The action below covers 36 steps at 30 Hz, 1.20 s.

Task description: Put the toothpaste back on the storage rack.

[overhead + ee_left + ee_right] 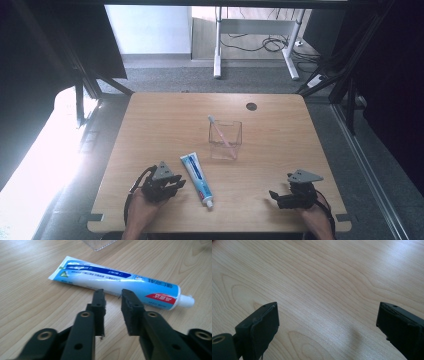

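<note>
Nearest, the left gripper (113, 296) is held narrowly parted, empty, just short of the toothpaste tube (120, 286), lying flat and not yet gripped, its blue label unreadable, while the right gripper (327, 322) is spread wide over bare table (280, 150); farther, 1 toothbrush (220, 131) is stood in the clear cup (225, 139).

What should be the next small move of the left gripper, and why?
Probably ease the left gripper forward over the toothpaste tube and close. Its jaws stand slightly apart, just short of the tube, which lies flat and free on the table.
</note>
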Tool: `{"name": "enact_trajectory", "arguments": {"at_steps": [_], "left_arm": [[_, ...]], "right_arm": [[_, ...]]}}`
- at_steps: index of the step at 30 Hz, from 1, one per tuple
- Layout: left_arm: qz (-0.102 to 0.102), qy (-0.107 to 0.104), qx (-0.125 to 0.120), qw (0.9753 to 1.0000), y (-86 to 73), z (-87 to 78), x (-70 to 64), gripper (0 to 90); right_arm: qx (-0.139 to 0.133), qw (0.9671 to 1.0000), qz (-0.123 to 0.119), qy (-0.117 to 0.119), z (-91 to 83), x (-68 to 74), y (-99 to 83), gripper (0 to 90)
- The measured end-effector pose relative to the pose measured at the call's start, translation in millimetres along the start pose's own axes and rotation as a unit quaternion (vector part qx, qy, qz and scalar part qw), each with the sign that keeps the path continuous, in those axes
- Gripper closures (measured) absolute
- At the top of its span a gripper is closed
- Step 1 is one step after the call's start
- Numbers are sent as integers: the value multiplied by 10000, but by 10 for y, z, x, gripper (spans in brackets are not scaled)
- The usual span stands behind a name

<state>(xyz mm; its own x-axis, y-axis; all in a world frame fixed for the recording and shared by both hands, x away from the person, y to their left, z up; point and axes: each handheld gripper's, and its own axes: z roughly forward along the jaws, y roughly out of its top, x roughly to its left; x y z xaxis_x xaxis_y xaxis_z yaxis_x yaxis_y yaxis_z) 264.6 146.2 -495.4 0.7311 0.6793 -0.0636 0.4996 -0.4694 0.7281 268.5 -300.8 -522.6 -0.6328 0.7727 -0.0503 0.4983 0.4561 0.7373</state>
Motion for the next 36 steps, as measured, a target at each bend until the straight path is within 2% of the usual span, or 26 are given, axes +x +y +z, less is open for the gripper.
{"name": "enact_trajectory", "arguments": {"at_steps": [7,9,17,21,27,31,36], "left_arm": [[144,-118,88,9998,74,61,-33,889],[203,-177,128,9996,116,96,-44,896],[215,-400,246,9987,245,245,-87,898],[264,-430,286,9983,298,314,-115,897],[226,-493,346,9979,351,431,-155,897],[243,-593,400,9971,394,530,-207,897],[269,-610,446,9968,416,616,-275,896]], "right_arm": [[-24,10000,-7,-7,-10,-3,0,54],[-50,10000,-22,-25,-14,-7,1,55],[-30,10000,-20,-17,-11,-5,-3,56],[-30,10000,-22,-20,-12,-6,-4,56],[-50,10000,-29,-14,-15,-3,-3,58],[-50,10000,-31,-5,-16,4,-2,59],[-2,10000,-76,-3,-3,15,-5,61]]}}
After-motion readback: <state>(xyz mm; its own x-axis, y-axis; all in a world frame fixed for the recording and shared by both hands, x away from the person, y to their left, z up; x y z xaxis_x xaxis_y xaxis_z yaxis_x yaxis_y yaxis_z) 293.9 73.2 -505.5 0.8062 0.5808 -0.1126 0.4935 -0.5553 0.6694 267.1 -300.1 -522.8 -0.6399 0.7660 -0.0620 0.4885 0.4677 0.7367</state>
